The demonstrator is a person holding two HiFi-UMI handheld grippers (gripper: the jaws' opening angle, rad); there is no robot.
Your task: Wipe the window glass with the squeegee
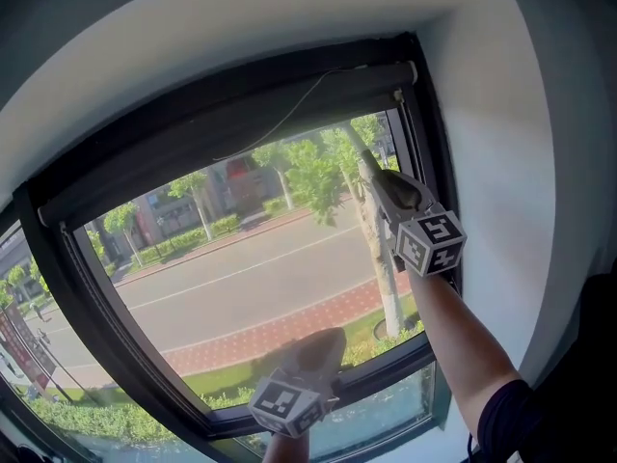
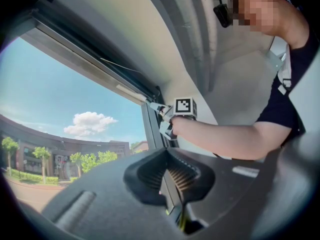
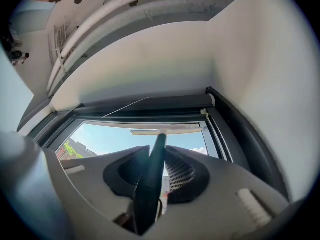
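Squeegee (image 3: pixel 158 151): dark handle running up between the right jaws; pale blade lying crosswise at the top of the pane, just under the top frame; whether the blade touches the glass cannot be told
Right gripper (image 1: pixel 381 186): jaws clamped on the squeegee handle; raised to the pane's upper right corner; its marker cube (image 1: pixel 429 242) faces the head camera; a bare forearm (image 1: pixel 453 336) reaches up behind it
Left gripper (image 1: pixel 318 345): jaws brought together with nothing between them; held low, in front of the crossbar at the foot of the pane
Glass (image 1: pixel 241 278): one large pane; through it a road, a red-paved strip, trees and buildings under blue sky; a smaller pane (image 1: pixel 386 408) sits below the crossbar
Frame (image 1: pixel 58 258): dark, all round the glass; a dark blind housing (image 1: pixel 241 114) along the top, with a thin cord (image 1: pixel 289 114) hanging across it
Wall (image 1: pixel 501 114): white reveal, right of the frame and above it
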